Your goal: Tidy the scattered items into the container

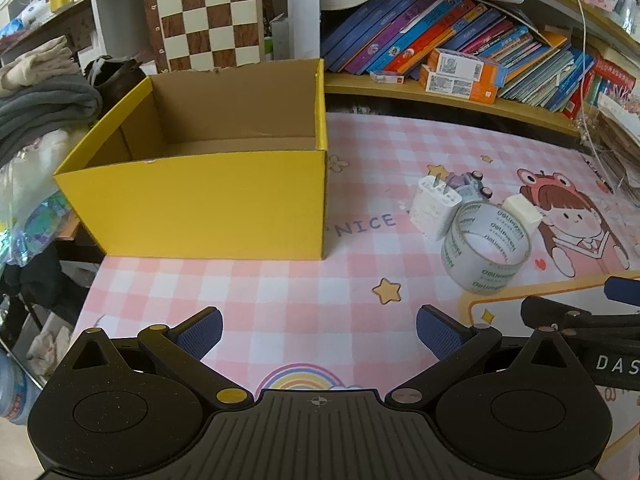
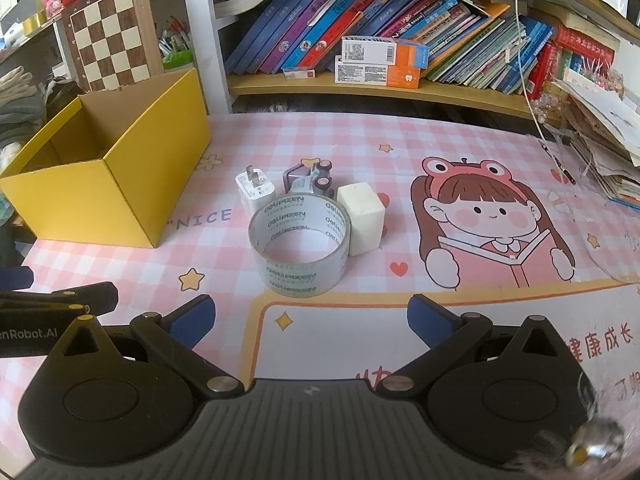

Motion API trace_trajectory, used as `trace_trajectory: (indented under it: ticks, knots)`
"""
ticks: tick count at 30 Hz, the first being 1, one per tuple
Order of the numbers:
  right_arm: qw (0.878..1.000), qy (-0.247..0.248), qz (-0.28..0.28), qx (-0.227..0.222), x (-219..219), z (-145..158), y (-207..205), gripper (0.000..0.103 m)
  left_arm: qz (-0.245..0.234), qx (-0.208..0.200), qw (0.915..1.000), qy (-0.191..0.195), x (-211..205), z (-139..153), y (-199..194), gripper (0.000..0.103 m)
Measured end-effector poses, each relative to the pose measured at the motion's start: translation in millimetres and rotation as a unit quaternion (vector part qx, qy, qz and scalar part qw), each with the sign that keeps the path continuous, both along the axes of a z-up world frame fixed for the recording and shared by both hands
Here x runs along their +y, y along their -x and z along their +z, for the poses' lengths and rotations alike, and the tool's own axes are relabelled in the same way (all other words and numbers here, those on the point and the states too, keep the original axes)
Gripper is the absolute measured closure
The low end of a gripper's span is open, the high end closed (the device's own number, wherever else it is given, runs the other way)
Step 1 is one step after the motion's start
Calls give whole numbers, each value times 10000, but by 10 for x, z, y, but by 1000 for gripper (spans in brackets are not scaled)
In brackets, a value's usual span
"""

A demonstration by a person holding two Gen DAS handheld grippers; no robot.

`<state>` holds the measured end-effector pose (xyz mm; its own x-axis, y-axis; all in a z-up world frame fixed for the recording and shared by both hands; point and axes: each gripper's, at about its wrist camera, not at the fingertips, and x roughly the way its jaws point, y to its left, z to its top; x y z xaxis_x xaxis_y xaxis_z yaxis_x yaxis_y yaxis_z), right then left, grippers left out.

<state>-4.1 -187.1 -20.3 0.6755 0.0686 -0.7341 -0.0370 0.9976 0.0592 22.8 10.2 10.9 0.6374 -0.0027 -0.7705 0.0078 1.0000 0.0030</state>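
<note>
A roll of clear packing tape [image 2: 301,244] is seen standing on its flat side on a pink checked table mat [image 2: 400,152]. Just behind it a white plug adapter [image 2: 254,191] stands with its prongs up, a small purple toy vehicle [image 2: 310,179] is tucked behind the roll, and a white foam block [image 2: 362,218] touches the roll on its right. All four are clustered close together, well apart from the yellow cardboard box [image 1: 200,204], which stands open-topped to their left; what can be seen of its inside shows bare cardboard.

Both tongs are held low over the mat's near edge. The left gripper [image 1: 319,334] is spread wide with nothing between its blue pads; the right gripper [image 2: 310,320] is likewise wide open and empty, and is pointed at the tape.

The tape is judged the nearest item to the right gripper. A grip across its wall, one finger inside the ring, would likely be steadier than a squeeze across the full width. Because the block and toy crowd the roll, they could be knocked when it is lifted. Behind the mat a shelf of books [image 2: 360,12] and a chessboard [image 2: 108,36] are seen, clear of the path to the box.
</note>
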Motion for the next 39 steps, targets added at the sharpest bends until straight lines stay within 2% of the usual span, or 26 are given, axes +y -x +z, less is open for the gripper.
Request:
trace_trajectory:
  ticks: [12,15,18,20,25,28,31,39]
  knots:
    - [9995,-309,68,31,-204,-72,-115,2,-202,-28,9998,-7,-160,-48,-84,0]
    - [9994,-319,41,95,-255,-101,-182,11,-150,-133,9998,85,-173,-62,-105,0]
    - [9993,-348,123,111,-295,-125,-246,16,-78,-171,9997,172,-197,-72,-161,0]
    - [9992,-336,205,110,-312,-144,-292,20,-107,-206,9997,114,-239,-75,-207,0]
    - [9984,-343,388,242,-337,-201,-430,42,-204,-277,9994,-9,-357,-78,-271,0]
    - [9978,-377,485,244,-351,-215,-505,50,-235,-232,9993,-149,-420,-96,-283,0]
    - [9973,-444,537,221,-377,-217,-587,53,-265,-189,9991,-267,-470,-112,-288,0]
    - [9965,-492,621,273,-406,-237,-779,60,-530,-172,9984,-1,-502,-78,-296,0]
